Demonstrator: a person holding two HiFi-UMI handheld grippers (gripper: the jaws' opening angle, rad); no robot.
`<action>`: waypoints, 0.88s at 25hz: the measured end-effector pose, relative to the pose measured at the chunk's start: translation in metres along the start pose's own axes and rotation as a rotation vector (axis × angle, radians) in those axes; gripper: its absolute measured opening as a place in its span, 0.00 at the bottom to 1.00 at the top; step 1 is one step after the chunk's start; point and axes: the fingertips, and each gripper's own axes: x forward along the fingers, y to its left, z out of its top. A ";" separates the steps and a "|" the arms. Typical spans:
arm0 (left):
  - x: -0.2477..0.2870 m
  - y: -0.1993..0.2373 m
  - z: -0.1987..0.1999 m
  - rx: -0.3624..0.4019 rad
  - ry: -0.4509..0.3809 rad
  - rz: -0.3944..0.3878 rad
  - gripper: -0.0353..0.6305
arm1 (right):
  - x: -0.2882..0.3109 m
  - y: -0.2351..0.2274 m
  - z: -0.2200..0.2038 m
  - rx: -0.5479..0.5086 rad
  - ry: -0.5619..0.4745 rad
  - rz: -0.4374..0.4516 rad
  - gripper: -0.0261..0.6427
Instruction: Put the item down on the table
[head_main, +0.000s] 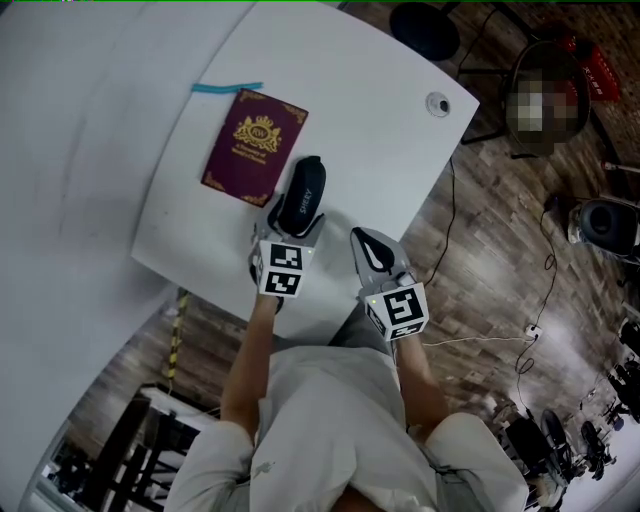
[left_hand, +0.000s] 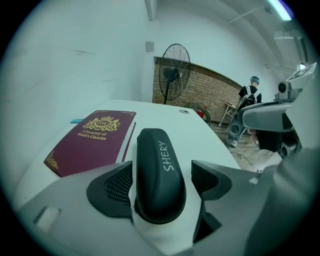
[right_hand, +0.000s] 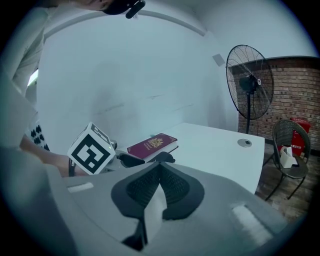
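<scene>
A black glasses case (head_main: 300, 195) marked SHERY lies on the white table (head_main: 370, 110), just right of a maroon book (head_main: 255, 145). My left gripper (head_main: 295, 218) stands around the case's near end with its jaws wide apart. In the left gripper view the case (left_hand: 159, 175) rests between the two pads, and a gap shows beside the right pad (left_hand: 210, 180). My right gripper (head_main: 372, 250) hovers at the table's front edge, to the right of the left one. Its pads (right_hand: 170, 187) meet with nothing between them. The book (right_hand: 152, 144) shows beyond them.
A teal strip (head_main: 227, 87) lies past the book. A round cable grommet (head_main: 437, 104) sits near the table's far right corner. A standing fan (right_hand: 248, 82) and a chair (right_hand: 290, 145) are on the wooden floor beyond the table's right edge.
</scene>
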 end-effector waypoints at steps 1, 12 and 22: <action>-0.003 0.000 0.002 0.000 -0.009 0.001 0.64 | -0.001 0.001 0.001 -0.002 -0.004 -0.002 0.05; -0.072 0.003 0.036 0.037 -0.205 0.012 0.40 | -0.018 0.021 0.023 -0.044 -0.071 -0.031 0.05; -0.139 0.005 0.056 0.076 -0.353 0.004 0.14 | -0.042 0.044 0.052 -0.099 -0.146 -0.077 0.04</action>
